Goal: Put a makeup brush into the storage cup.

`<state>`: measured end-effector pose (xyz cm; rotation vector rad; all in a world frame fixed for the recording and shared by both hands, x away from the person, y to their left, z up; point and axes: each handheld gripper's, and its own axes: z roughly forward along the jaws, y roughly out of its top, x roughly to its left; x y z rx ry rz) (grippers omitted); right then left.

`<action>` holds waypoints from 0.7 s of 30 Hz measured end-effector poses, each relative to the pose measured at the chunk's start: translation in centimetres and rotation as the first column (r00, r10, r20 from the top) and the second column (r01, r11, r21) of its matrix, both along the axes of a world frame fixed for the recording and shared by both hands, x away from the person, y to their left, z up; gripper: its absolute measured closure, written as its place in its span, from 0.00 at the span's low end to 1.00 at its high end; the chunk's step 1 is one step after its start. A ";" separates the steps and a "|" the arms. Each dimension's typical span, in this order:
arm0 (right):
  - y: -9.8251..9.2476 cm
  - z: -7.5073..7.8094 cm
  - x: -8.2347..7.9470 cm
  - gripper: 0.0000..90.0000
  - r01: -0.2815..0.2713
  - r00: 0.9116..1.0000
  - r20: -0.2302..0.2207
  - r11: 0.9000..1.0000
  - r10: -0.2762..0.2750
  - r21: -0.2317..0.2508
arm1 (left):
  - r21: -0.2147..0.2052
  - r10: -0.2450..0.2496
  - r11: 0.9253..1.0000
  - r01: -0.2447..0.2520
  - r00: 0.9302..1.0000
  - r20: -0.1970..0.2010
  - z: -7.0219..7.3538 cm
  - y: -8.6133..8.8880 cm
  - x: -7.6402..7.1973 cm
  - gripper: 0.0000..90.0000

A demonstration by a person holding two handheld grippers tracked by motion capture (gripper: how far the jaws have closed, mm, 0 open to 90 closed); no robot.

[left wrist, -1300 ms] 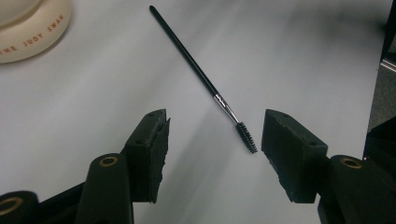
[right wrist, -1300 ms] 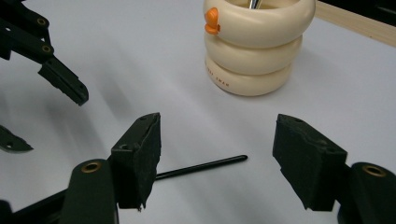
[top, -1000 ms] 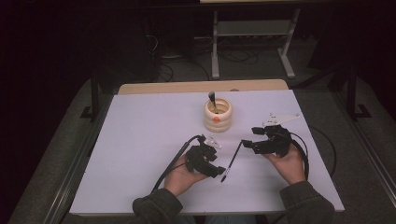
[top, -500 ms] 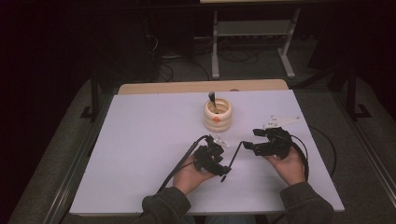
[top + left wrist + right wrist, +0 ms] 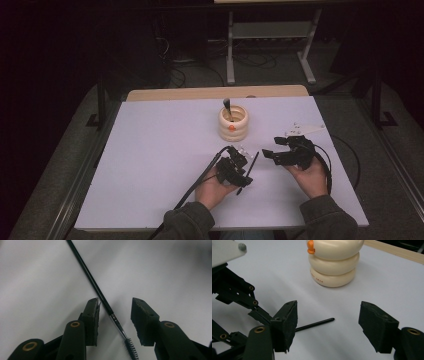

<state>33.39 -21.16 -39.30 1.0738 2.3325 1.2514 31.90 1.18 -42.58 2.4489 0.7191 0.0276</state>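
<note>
Clearly the spoolie brush (image 5: 105, 301) is light, thin and stiff, likely to roll; best pinched on the black handle just above the metal ferrule. It lies flat on the desk (image 5: 150, 150) between the released left tool (image 5: 113, 315), bristles near, handle tip pointing far toward the cream ringed pot (image 5: 233, 123). The right tool (image 5: 328, 327) hangs open nearby, empty.
</note>
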 end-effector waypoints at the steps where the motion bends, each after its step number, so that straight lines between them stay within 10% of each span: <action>1: 0.0 0.0 0.0 0.34 0.004 1.000 -0.003 1.000 -0.004 0.006 | 0.012 -0.006 1.000 0.006 1.000 0.006 -0.1 0.0 0.1 0.67; 21: 0.1 0.1 0.0 0.34 0.003 1.000 0.007 1.000 -0.003 0.006 | 0.110 0.006 0.994 -0.016 0.995 0.096 -0.3 -1.0 -0.1 0.90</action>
